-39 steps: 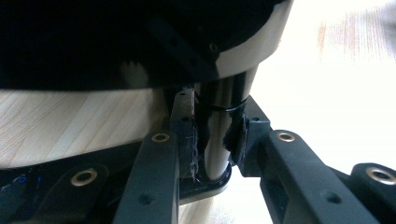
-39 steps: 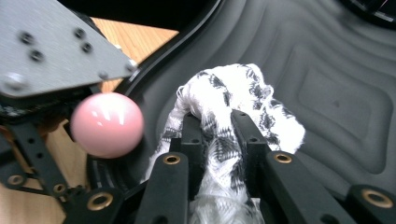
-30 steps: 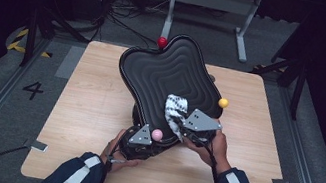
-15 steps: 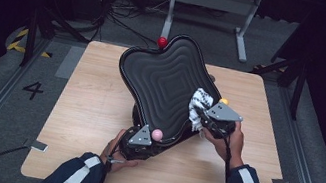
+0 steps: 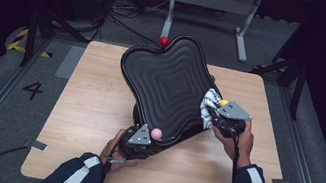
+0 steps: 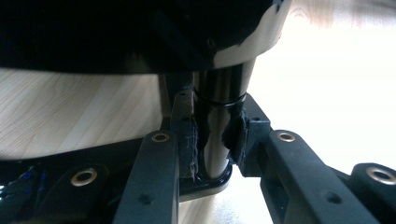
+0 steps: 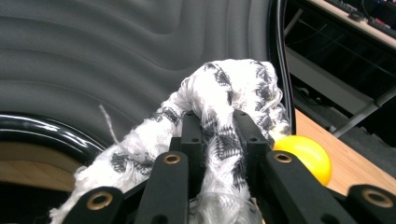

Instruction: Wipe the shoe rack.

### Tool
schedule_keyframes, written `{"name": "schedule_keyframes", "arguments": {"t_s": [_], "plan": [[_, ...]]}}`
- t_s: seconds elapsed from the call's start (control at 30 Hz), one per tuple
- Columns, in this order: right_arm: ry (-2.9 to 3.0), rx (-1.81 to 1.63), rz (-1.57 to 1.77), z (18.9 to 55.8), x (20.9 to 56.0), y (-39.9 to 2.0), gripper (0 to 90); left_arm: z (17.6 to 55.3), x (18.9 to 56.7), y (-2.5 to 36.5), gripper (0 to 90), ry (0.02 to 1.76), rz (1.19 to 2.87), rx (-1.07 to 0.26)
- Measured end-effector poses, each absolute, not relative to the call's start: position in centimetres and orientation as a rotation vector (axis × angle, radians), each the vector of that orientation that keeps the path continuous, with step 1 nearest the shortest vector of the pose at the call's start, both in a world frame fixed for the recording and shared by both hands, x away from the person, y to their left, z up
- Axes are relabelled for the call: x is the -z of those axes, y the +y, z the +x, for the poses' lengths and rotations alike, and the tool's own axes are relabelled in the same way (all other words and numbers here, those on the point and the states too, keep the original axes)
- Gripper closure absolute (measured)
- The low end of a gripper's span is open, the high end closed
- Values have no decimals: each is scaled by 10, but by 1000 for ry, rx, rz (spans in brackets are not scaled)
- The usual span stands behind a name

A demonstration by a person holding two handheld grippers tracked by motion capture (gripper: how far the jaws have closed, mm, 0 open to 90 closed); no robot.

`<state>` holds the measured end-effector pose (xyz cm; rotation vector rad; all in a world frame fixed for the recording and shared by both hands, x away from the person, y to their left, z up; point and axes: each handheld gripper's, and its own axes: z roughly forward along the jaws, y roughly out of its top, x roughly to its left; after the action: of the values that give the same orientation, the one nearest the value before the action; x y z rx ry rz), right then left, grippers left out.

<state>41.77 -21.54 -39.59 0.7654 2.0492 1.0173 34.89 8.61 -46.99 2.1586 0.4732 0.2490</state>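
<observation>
A black tray (image 5: 167,84) with a wavy outline and ridged surface stands tilted on a dark stem over the wooden table (image 5: 92,104). My left gripper (image 5: 139,140) sits at the tray's near corner. In the left gripper view it (image 6: 212,140) is shut on the glossy stem (image 6: 217,116) under the tray's underside (image 6: 116,32). My right gripper (image 5: 220,117) is at the tray's right rim, shut on a white cloth with black checks (image 5: 208,108). In the right gripper view the cloth (image 7: 224,93) bunches between the jaws of the right gripper (image 7: 217,135) and lies against the ridged tray surface (image 7: 116,46).
Three small balls sit by the tray's rim: a pink ball (image 5: 156,133) by my left gripper, a red ball (image 5: 163,41) at the far tip, and a yellow ball (image 5: 223,102), (image 7: 303,156) beside the cloth. A metal stand (image 5: 212,1) rises behind the table.
My right gripper has slid the cloth rightward and a little farther along the tray's lower right edge to the rim by the yellow ball. The left gripper has stayed put.
</observation>
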Motion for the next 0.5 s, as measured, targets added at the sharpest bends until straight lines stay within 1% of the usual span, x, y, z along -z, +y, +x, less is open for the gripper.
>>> {"name": "schedule_keyframes", "arguments": {"t_s": [0.2, 0.3, 0.5], "plan": [[2024, -988, 793, 412, 397, -215, 781, 350, 470, 89, 734, 508, 2150, -275], [2021, -960, 782, 406, 396, -213, 782, 352, 473, 92, 738, 536, 2116, -238], [2065, -1020, 764, 403, 394, -216, 782, 350, 473, 93, 739, 537, 2126, -252]]}}
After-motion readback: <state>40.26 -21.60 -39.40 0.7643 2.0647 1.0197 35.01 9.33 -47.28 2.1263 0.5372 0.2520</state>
